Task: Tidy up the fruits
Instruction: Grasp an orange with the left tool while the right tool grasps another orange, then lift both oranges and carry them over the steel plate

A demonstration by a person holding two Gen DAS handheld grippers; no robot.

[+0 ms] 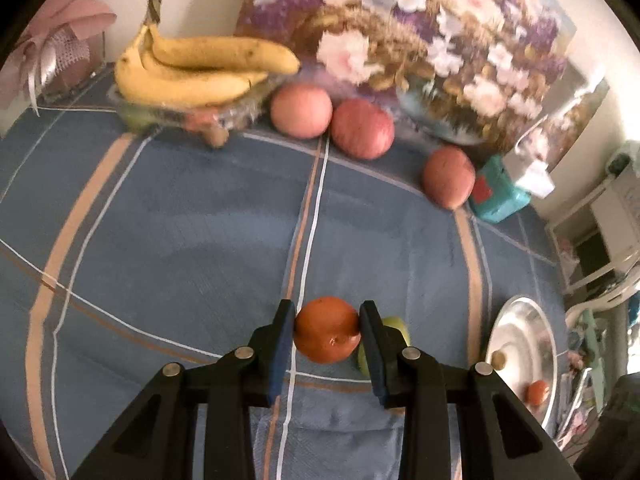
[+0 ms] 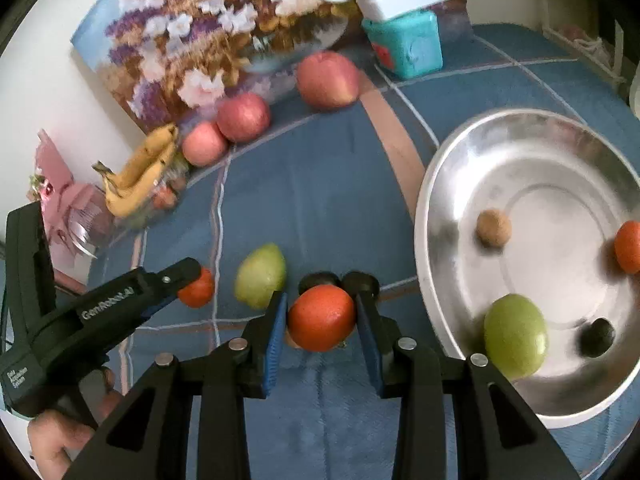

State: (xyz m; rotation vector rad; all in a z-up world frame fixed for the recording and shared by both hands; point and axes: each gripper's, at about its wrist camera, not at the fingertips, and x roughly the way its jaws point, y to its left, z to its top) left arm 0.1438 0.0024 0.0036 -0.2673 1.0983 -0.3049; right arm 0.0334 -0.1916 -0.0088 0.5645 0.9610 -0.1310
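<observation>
My left gripper [image 1: 327,330] is shut on an orange tangerine [image 1: 327,329] just above the blue cloth; it also shows in the right wrist view [image 2: 195,285], low at the left. My right gripper [image 2: 321,318] is shut on another tangerine [image 2: 321,317], left of the steel bowl [image 2: 440,184]. The bowl holds a green fruit [image 2: 515,336], a walnut [image 2: 493,227], a tangerine [image 2: 628,246] and a dark fruit [image 2: 597,337]. A green fruit [image 2: 261,275] lies on the cloth between the grippers, and two dark fruits [image 2: 320,280] lie behind my right gripper's tangerine.
Three red apples [image 1: 301,109] [image 1: 363,129] [image 1: 449,178] lie along the back beside a floral painting [image 1: 400,40]. Bananas [image 1: 192,68] rest on a glass dish [image 1: 236,114] at the back left. A teal box [image 1: 500,190] stands at the back right.
</observation>
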